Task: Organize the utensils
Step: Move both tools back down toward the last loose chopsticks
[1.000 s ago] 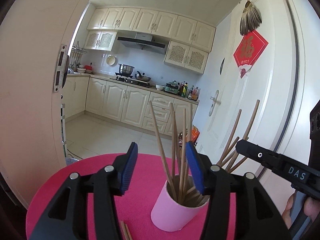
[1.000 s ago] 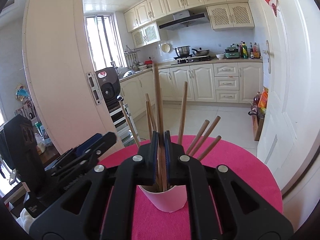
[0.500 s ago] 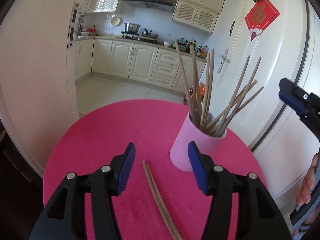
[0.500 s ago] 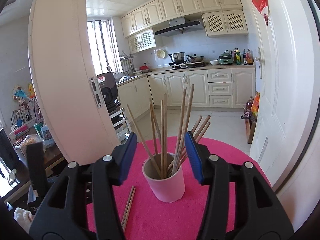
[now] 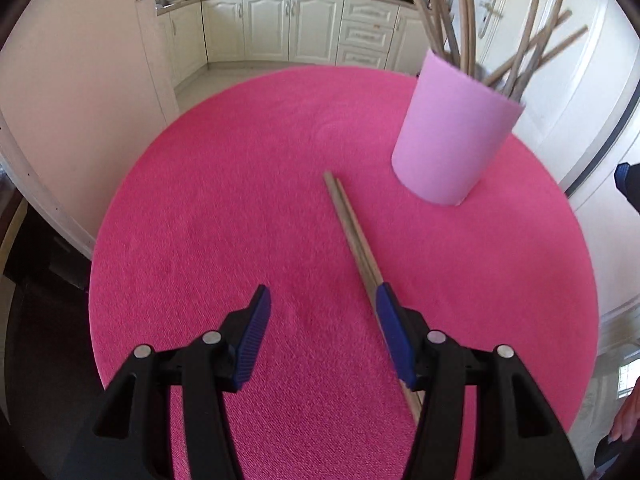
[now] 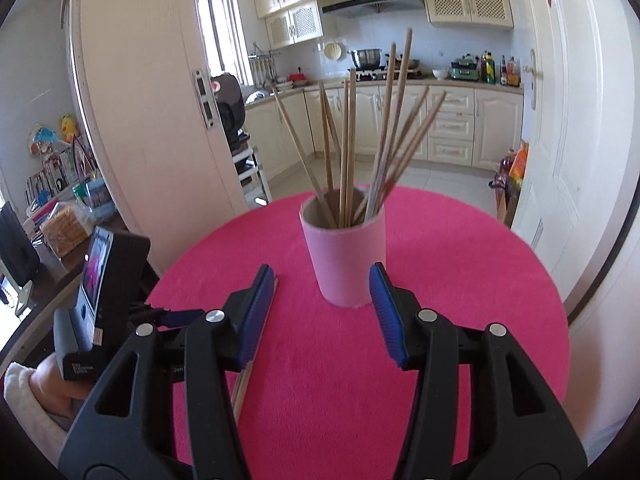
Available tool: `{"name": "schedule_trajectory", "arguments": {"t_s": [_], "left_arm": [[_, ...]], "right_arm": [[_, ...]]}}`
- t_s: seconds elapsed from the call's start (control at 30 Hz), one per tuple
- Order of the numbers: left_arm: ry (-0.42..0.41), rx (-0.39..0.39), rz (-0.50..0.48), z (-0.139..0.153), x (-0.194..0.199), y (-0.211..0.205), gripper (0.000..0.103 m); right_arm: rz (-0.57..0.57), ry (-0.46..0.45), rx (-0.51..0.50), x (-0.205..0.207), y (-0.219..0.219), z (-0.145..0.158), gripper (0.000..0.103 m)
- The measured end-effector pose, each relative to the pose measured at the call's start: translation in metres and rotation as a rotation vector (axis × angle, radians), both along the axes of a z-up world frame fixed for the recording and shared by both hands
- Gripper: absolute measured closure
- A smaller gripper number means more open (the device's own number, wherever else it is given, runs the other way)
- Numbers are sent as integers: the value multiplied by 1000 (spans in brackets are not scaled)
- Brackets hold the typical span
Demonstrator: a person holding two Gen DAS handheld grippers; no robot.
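A pink cup [image 5: 452,136] holding several wooden chopsticks [image 5: 460,20] stands on the round pink table [image 5: 240,184]. A pair of loose chopsticks [image 5: 352,228] lies flat on the table beside the cup. My left gripper [image 5: 322,320] is open and empty, low over the table, with the near end of the pair under its right finger. My right gripper [image 6: 320,300] is open and empty, just in front of the cup [image 6: 344,256]. The loose pair [image 6: 244,380] shows partly behind its left finger. The left gripper's body [image 6: 100,300] shows at the left.
White doors stand close to the table on both sides [image 6: 152,100]. Kitchen cabinets [image 6: 400,120] lie beyond the table. A cluttered side table [image 6: 60,216] is at the far left.
My right gripper opened, leaving its chopsticks in the cup, and drew back. My left gripper tilted down and moved over the loose pair on the table.
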State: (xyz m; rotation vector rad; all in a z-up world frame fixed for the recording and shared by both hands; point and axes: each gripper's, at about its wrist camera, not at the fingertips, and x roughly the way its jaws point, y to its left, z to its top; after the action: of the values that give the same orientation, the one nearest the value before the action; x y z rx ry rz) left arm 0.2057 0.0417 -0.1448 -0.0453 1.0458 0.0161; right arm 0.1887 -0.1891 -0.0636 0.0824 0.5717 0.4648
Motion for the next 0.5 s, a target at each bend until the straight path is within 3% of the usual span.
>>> {"name": "schedule_trajectory", "arguments": {"t_s": [0.33, 0.5], "left_arm": [[29, 32, 11, -7, 3, -10, 49], [68, -27, 54, -8, 17, -2, 47]], "right_arm": [[-11, 65, 18, 3, -11, -24, 53], [-11, 86, 23, 5, -13, -27, 53]]}}
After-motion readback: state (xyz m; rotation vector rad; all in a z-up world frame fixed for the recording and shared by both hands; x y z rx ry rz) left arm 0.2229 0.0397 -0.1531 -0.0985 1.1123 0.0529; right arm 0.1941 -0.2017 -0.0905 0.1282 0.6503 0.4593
